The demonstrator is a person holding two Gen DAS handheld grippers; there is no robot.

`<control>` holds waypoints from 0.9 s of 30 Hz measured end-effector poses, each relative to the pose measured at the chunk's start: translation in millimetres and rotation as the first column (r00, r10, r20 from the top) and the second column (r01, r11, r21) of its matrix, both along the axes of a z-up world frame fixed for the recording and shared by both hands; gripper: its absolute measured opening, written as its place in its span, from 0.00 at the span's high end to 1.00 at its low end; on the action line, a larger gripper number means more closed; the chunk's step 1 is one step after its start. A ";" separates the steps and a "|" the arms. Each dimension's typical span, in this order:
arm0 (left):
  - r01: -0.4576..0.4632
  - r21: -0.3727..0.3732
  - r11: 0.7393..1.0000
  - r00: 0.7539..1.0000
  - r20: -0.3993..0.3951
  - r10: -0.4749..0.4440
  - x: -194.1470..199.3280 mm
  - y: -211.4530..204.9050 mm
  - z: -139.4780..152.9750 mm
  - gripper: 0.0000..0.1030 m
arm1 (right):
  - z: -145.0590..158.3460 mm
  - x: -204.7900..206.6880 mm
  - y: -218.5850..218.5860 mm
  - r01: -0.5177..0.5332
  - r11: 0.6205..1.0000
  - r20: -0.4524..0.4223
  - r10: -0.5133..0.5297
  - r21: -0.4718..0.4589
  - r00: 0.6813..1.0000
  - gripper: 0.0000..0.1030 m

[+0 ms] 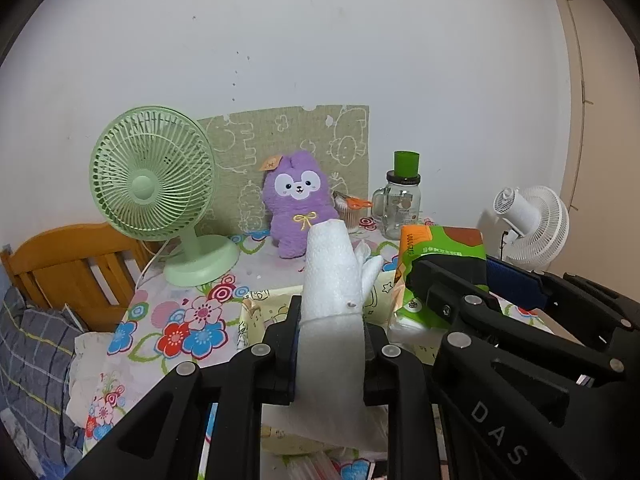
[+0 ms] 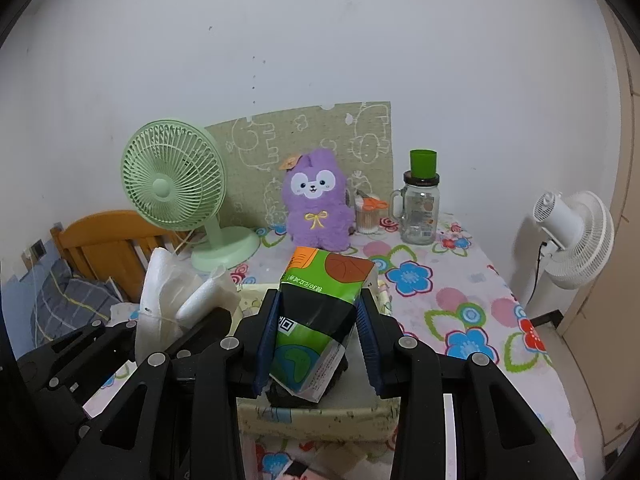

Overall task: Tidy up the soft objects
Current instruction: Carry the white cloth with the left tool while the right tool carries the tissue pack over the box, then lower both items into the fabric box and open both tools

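White foam sheet [image 1: 332,280], folded, stood upright between the closed jaws of the left gripper [image 1: 330,344], pinched low down with most of its length rising free above the pads. Judged very light, spongy and easily creased; a mid-body pinch like this one should serve, though the free top looked likely to flop or catch if swung quickly.

Green tissue pack [image 2: 320,308], plastic-wrapped, sat clamped across its middle between the blue pads [image 2: 267,340] of the right gripper [image 2: 318,344], its printed top tilted away from the camera. Judged light, compressible and somewhat slippery in its film; the sides were already dented inward under the squeeze, so the grip looked firm enough without further pressure.

Both grippers were held level, side by side and close together, fingers pointing toward the wall, above a cream fabric box [image 2: 320,412] on the floral tablecloth [image 2: 472,292]. From the left wrist view the right gripper crossed the lower right corner with the pack just beside the foam.

Further back, well apart from both loads: purple plush [image 2: 318,204] against a patterned board, green fan [image 1: 154,184] to its left, glass jar [image 2: 420,212] to its right, white fan [image 2: 576,232] off the table's edge.
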State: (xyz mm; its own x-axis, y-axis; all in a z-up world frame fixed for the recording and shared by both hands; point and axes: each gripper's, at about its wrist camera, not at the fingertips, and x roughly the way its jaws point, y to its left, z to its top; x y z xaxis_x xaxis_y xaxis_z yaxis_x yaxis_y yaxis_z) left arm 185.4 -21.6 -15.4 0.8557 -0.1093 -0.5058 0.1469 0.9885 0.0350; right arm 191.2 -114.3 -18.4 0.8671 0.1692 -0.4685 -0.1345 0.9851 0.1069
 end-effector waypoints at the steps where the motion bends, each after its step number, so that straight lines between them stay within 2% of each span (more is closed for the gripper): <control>1: 0.003 -0.003 1.000 1.000 -0.004 -0.003 3.4 0.4 -1.2 0.82 | -1.5 4.2 -0.1 -0.001 1.000 -0.003 0.001 0.001 1.000 0.61; 18: -0.006 -0.027 1.000 0.994 -0.112 0.003 55.5 4.9 -42.5 0.81 | -36.8 59.5 7.0 -0.056 0.998 -0.062 0.055 -0.010 0.997 0.61; 27: -0.039 -0.008 0.999 0.985 -0.169 0.037 64.7 11.5 -57.8 0.68 | -51.1 75.8 15.6 -0.121 0.992 -0.072 0.118 -0.037 0.990 0.61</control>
State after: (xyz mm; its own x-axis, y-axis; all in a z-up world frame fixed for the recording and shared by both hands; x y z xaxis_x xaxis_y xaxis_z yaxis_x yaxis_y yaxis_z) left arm 250.1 -10.1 -73.2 0.7621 -0.0843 -0.6420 0.1119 0.9937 0.0023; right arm 267.0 -98.7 -69.5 0.8067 0.2492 -0.5359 -0.2453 0.9661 0.0801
